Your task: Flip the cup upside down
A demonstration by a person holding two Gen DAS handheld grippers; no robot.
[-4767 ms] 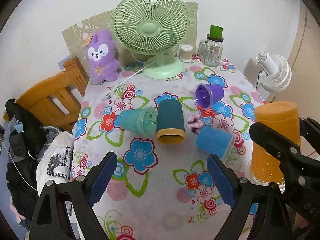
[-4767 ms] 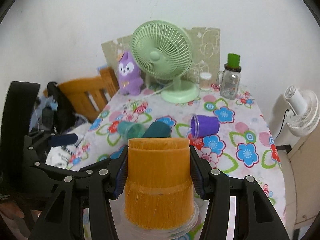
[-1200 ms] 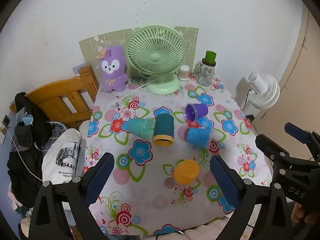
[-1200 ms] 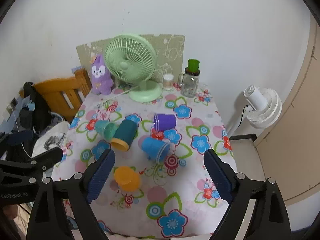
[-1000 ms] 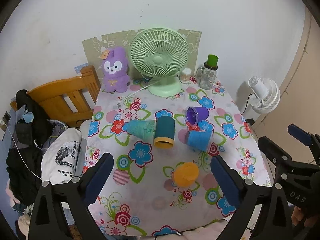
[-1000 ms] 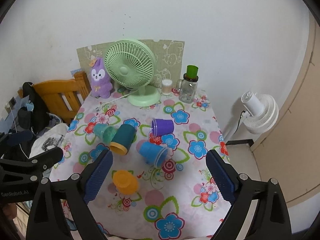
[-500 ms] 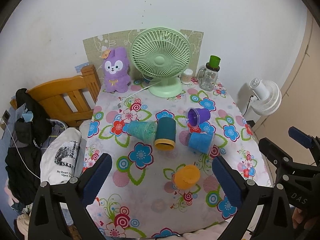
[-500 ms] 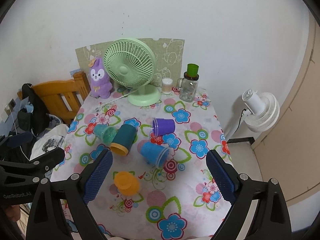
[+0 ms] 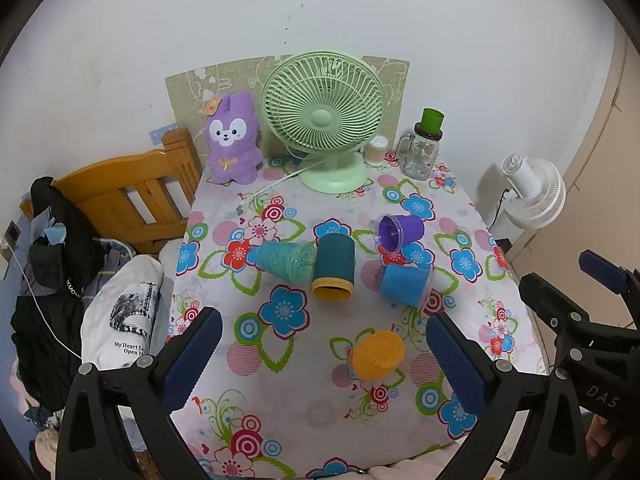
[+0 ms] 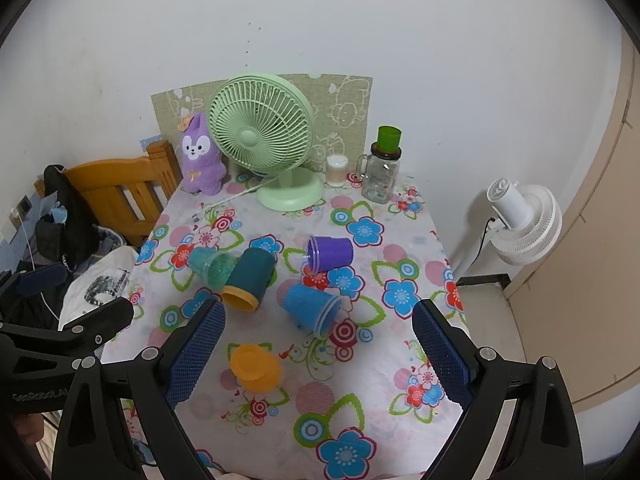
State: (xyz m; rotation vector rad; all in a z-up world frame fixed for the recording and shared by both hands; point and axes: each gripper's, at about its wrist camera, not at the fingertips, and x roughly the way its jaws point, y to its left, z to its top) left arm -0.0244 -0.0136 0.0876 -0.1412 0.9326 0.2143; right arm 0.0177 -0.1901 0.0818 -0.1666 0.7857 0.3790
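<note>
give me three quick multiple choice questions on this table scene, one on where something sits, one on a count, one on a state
1. Where does the orange cup stand?
A. against the green fan's base
B. alone, nearer the table's near edge than the other cups
C. inside the purple cup

2. How many cups lie on their sides?
A. two
B. four
C. six

3. How are the two grippers?
A. both open and empty
B. both shut on cups
C. left shut on the plush rabbit

Answers:
1 B: it stands apart from the rest, mouth down, on the flowered tablecloth.
2 B: the light teal cup, dark teal cup, purple cup and blue cup all lie tipped over.
3 A: the left gripper and right gripper have their pads spread wide with nothing between them.
</note>
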